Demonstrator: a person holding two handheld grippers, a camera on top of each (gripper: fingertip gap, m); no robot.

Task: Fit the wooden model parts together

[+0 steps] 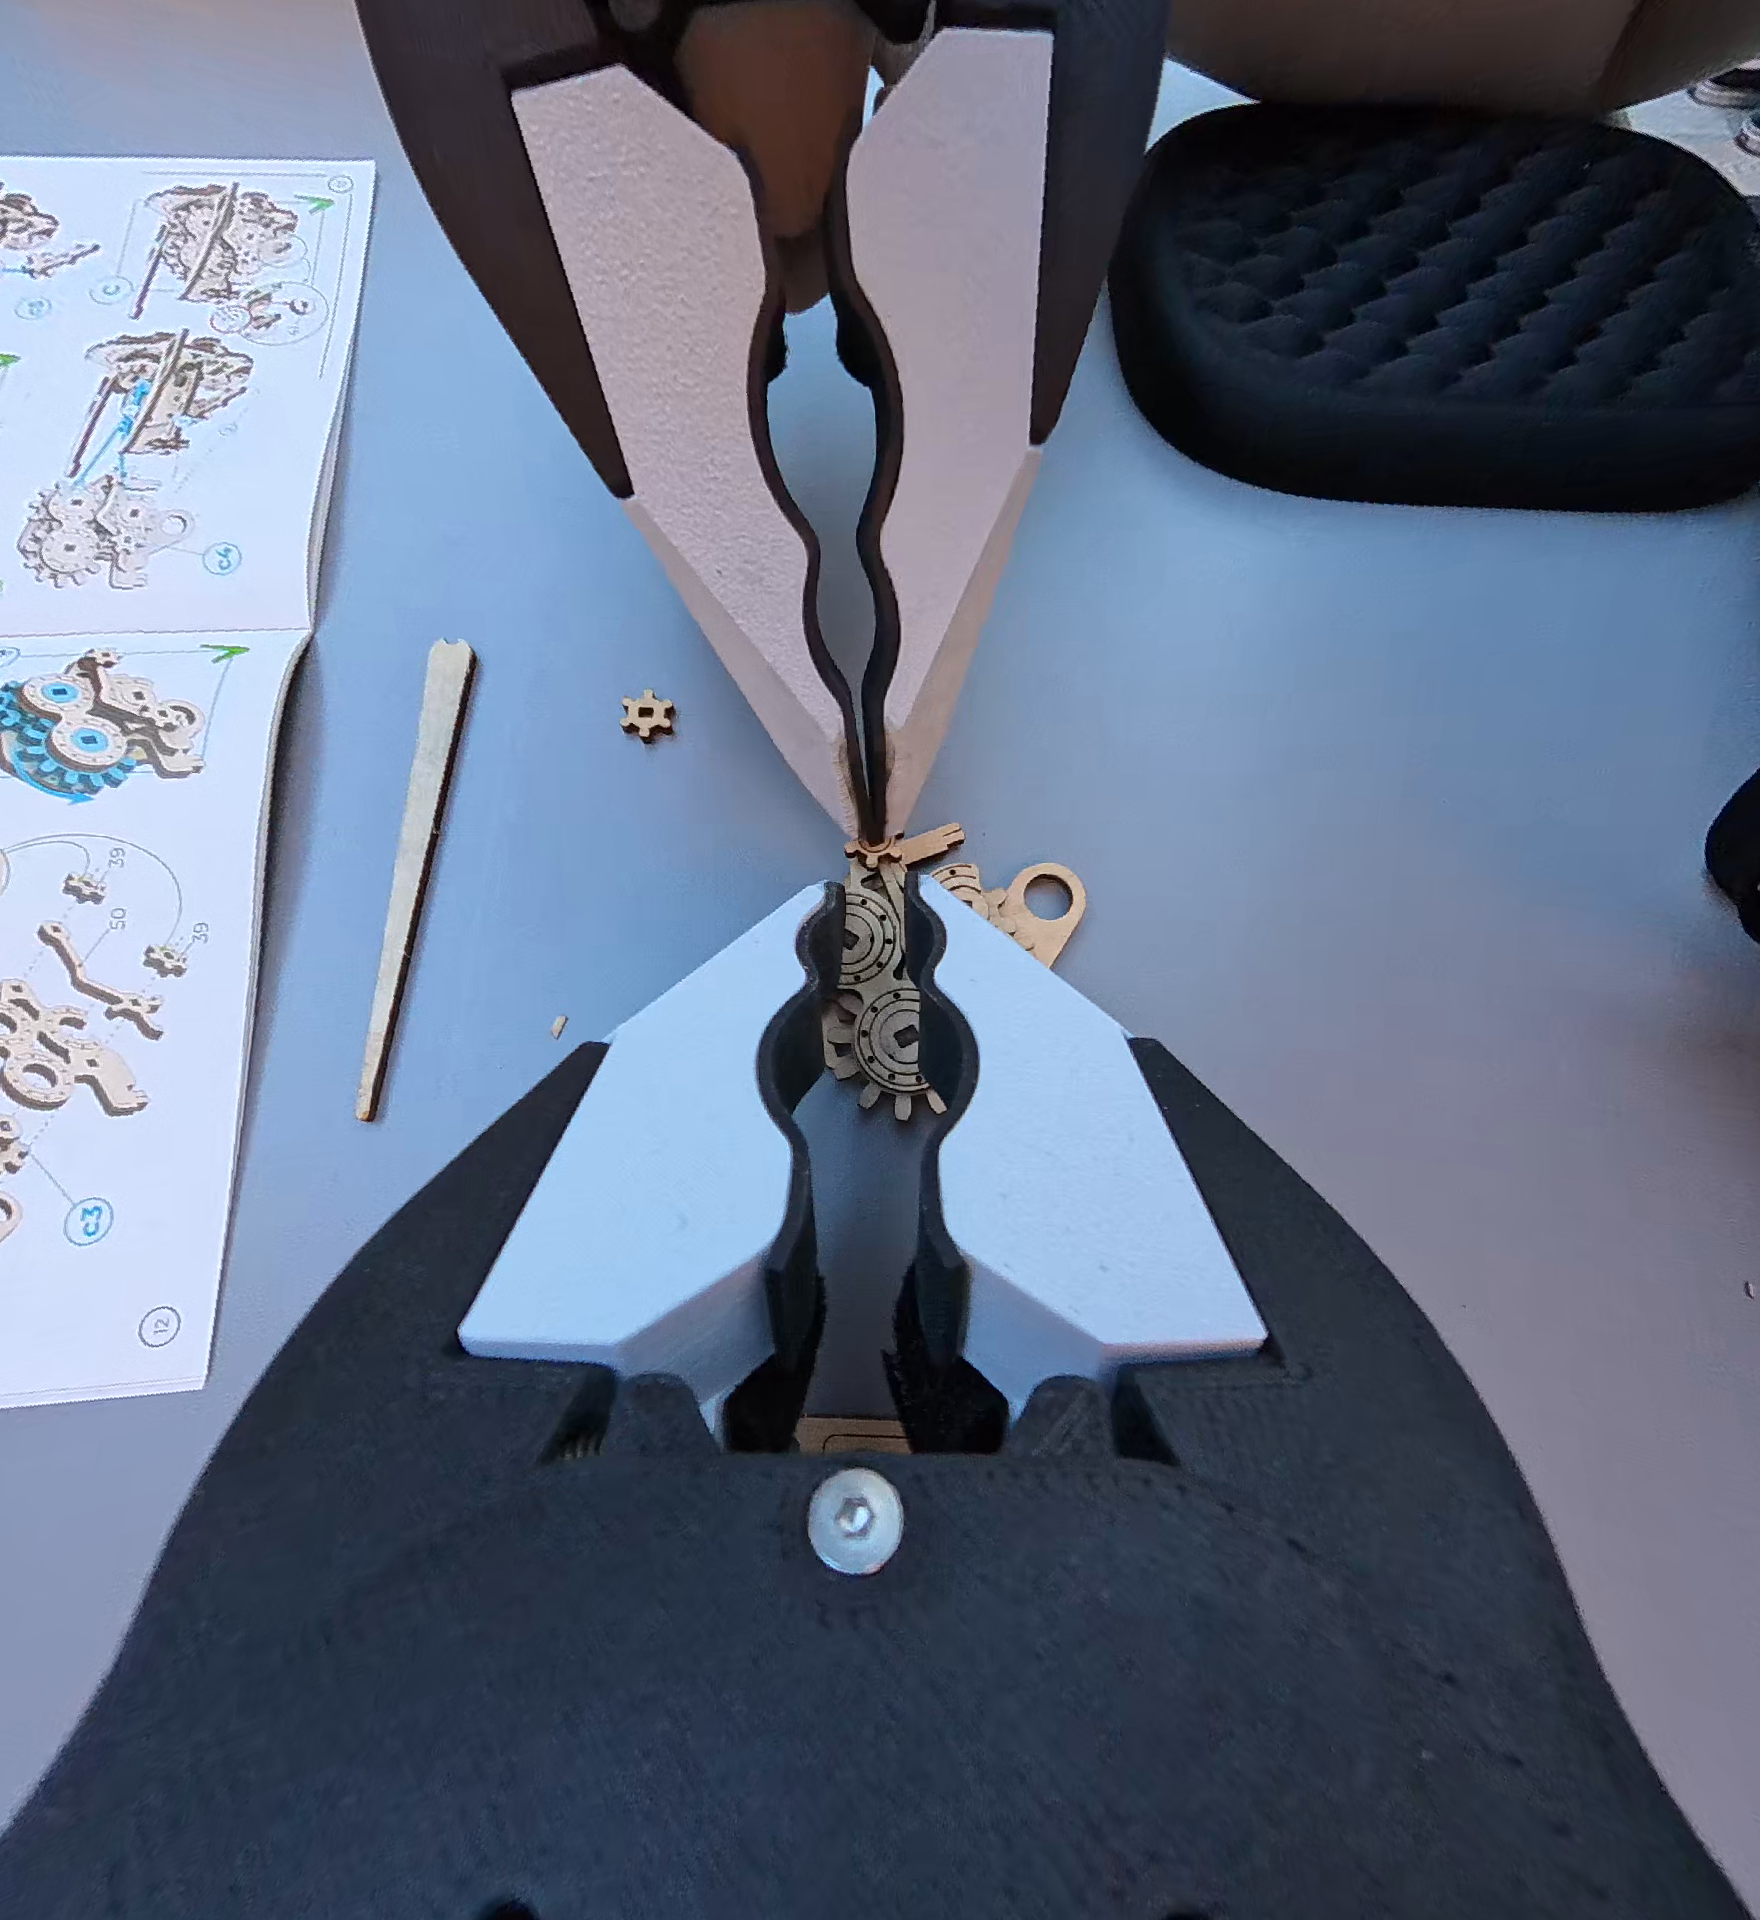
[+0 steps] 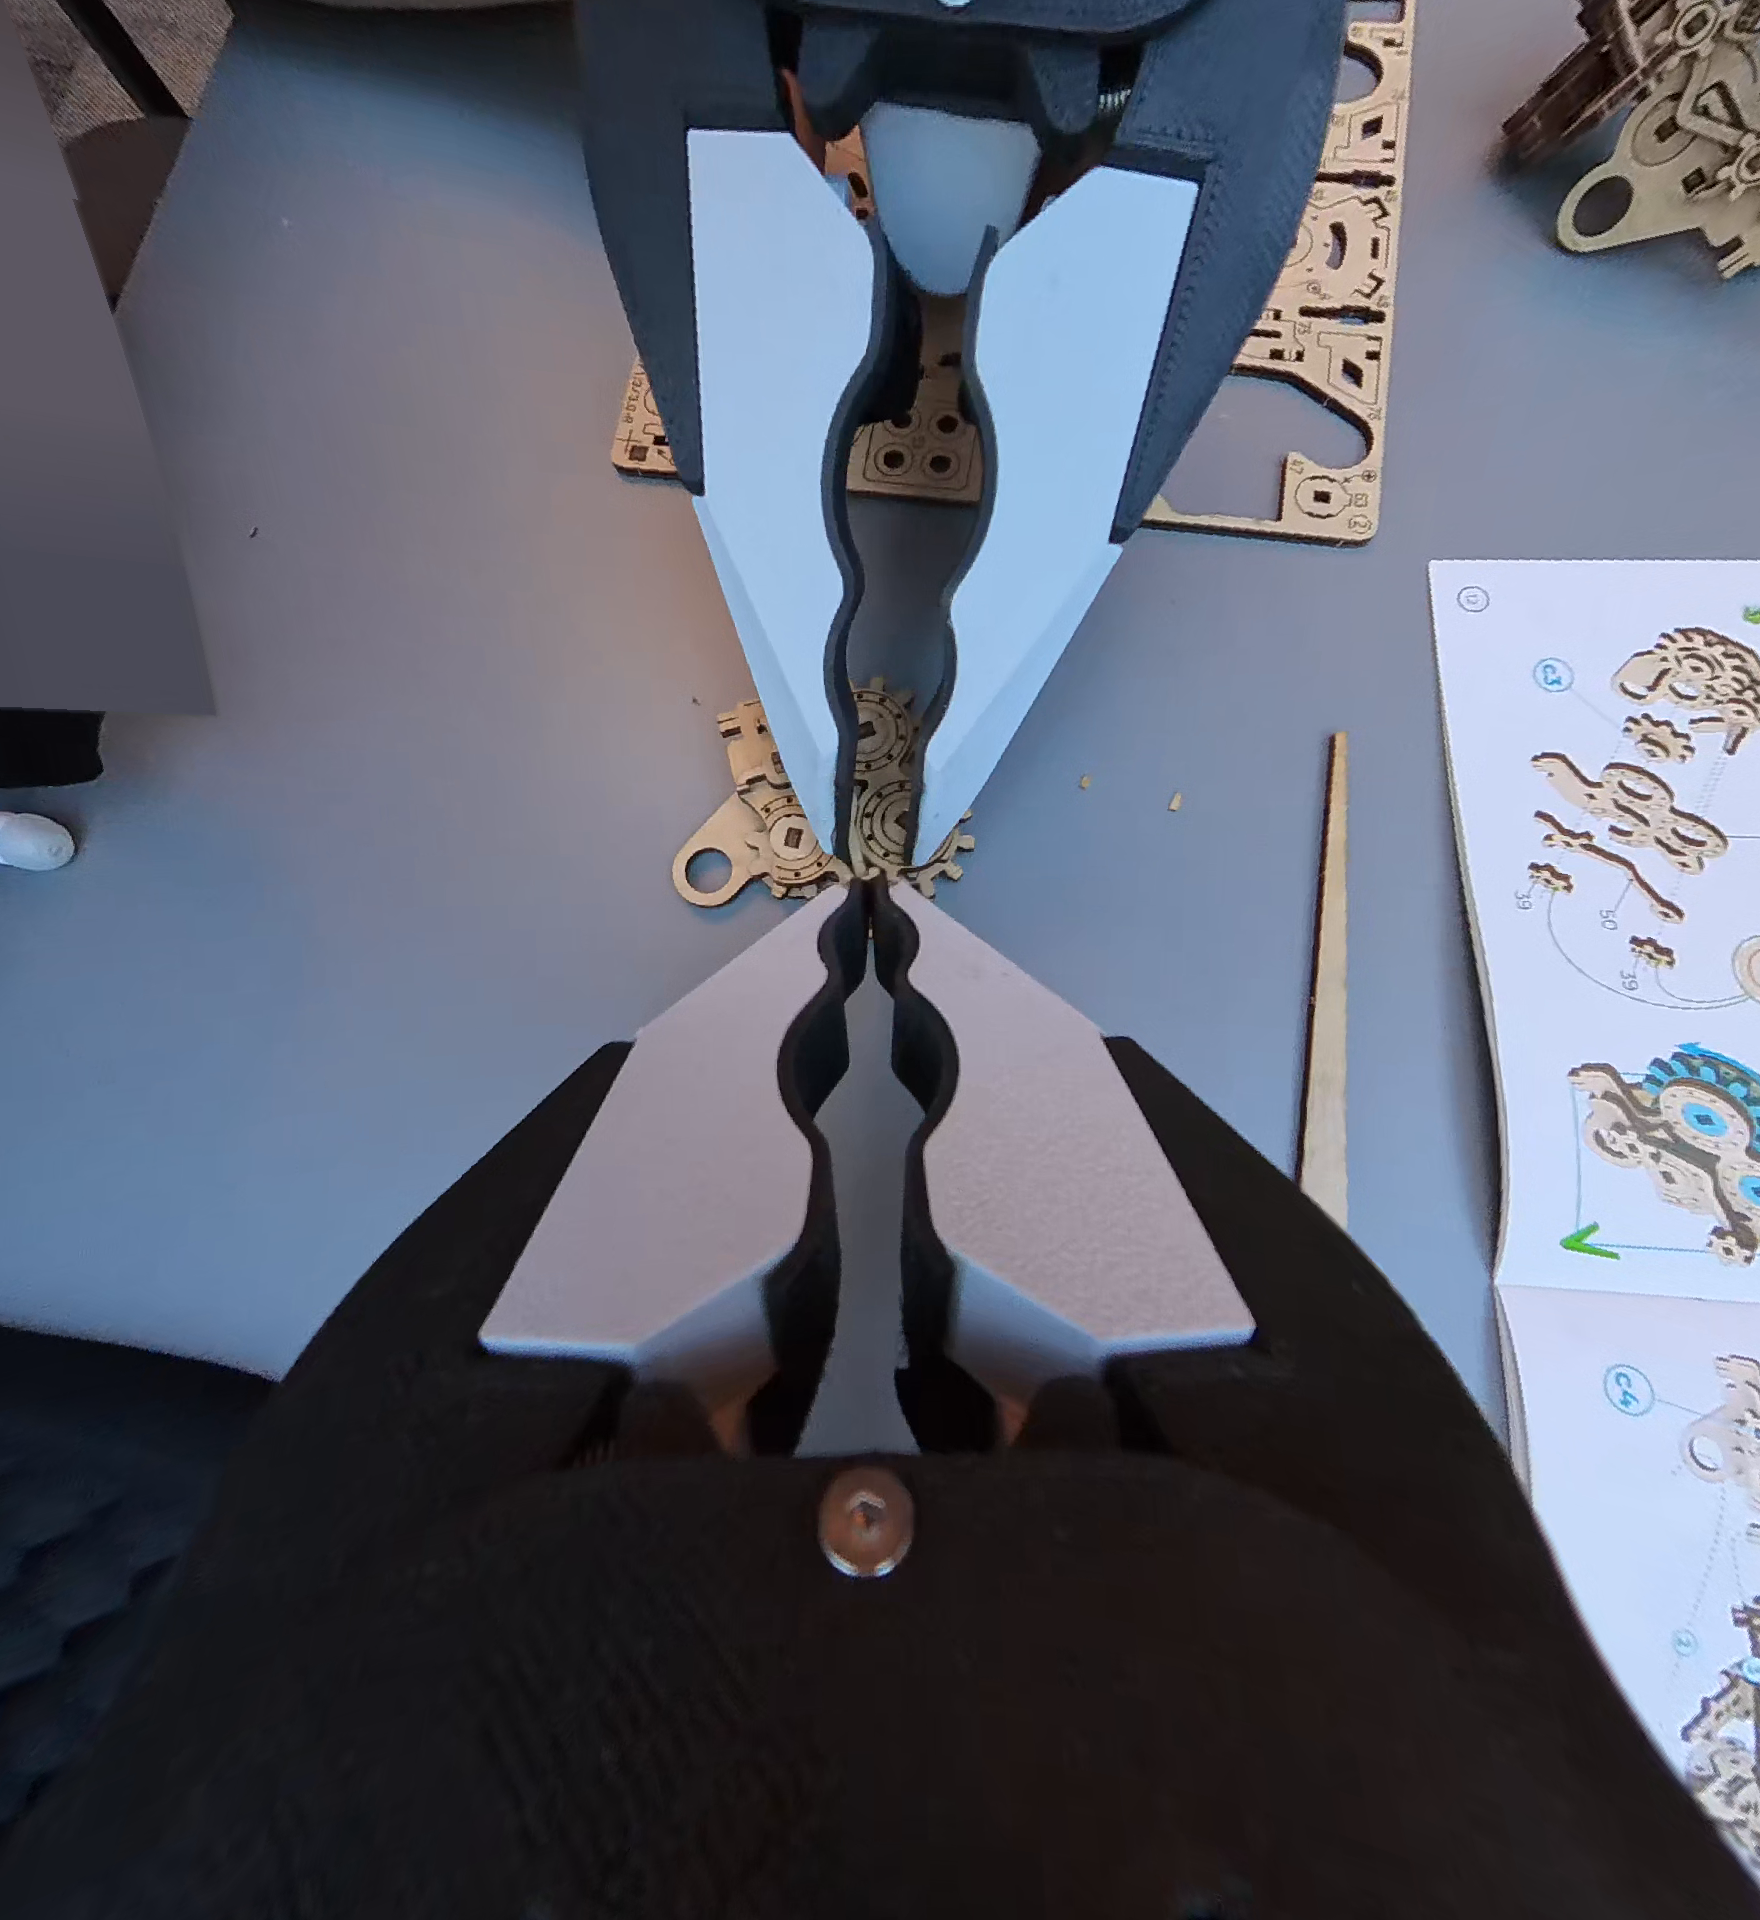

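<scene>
My two grippers meet tip to tip over the gear assembly (image 1: 881, 987), blocking approach from front and back. Left flank: wooden stick (image 1: 417, 883), loose small gear (image 1: 647, 716), then instruction booklet (image 1: 107, 779). Right flank: bare table (image 1: 1375, 831) up to the black cushion (image 1: 1458, 312).

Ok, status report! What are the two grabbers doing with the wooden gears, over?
Left gripper shut on gear assembly. Right gripper shut on small cog, tip to tip at the assembly's top edge. Spare cog and wooden stick lie aside, nothing blocking.
</scene>
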